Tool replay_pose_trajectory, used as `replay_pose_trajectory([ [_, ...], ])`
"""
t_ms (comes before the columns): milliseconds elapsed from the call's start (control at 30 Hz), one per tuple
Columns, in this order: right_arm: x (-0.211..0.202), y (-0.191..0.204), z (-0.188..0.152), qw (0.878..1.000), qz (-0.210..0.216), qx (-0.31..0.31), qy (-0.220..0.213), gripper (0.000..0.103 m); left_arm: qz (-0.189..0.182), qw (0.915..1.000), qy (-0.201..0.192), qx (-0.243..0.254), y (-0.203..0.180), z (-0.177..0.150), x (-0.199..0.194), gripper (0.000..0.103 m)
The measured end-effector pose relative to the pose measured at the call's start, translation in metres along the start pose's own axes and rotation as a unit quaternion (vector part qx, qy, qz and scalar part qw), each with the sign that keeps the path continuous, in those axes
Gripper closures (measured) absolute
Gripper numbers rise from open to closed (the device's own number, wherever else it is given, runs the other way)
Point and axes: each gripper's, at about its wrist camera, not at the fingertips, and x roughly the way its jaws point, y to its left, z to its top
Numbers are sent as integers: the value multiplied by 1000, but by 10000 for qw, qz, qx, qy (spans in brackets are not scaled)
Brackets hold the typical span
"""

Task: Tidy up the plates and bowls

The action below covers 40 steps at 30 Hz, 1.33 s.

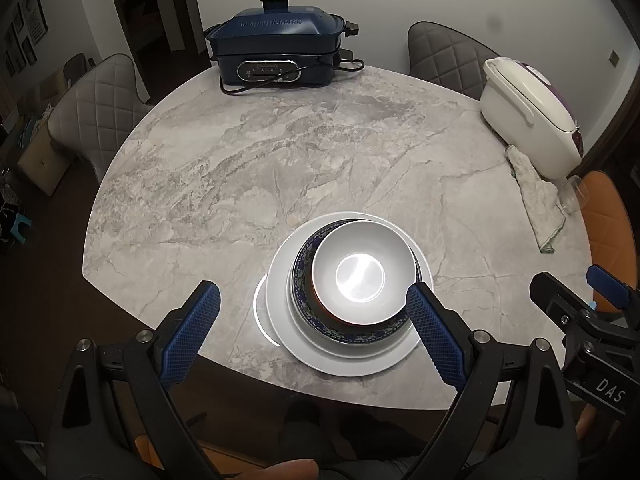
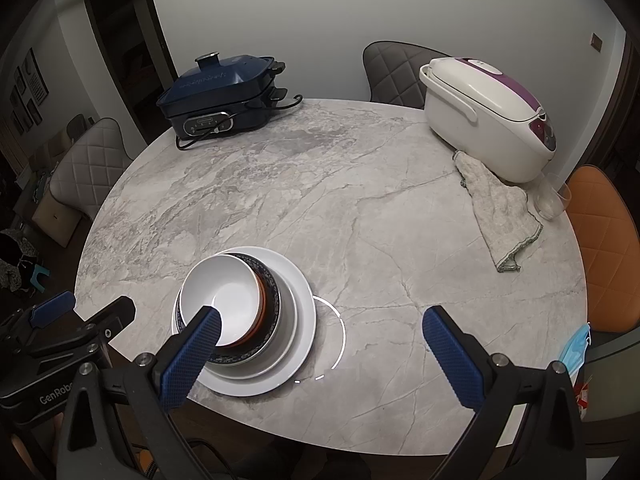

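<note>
Seemingly done stacking, I held both the left claw (image 1: 312, 328) and right claw (image 2: 320, 344) wide open and empty above the white bowl (image 1: 360, 272) nested on plates (image 1: 280, 312) near the desk (image 1: 280, 152) front edge, so next came withdrawal.

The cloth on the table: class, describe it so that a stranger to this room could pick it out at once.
Find the round marble table, then the white and purple cooker at its far right. The cloth lies crumpled just in front of that cooker, beside a clear glass. It is the only soft, limp thing there: pale grey-white with a darker stitched edge.
</note>
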Motion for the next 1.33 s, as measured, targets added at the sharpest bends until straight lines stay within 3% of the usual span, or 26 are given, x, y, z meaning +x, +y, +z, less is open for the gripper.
replay_pose_trajectory([
  [1333, 4, -2, 0, 10000, 21, -56, 38, 0, 9, 9999, -118, -123, -4, -4, 1, 5],
])
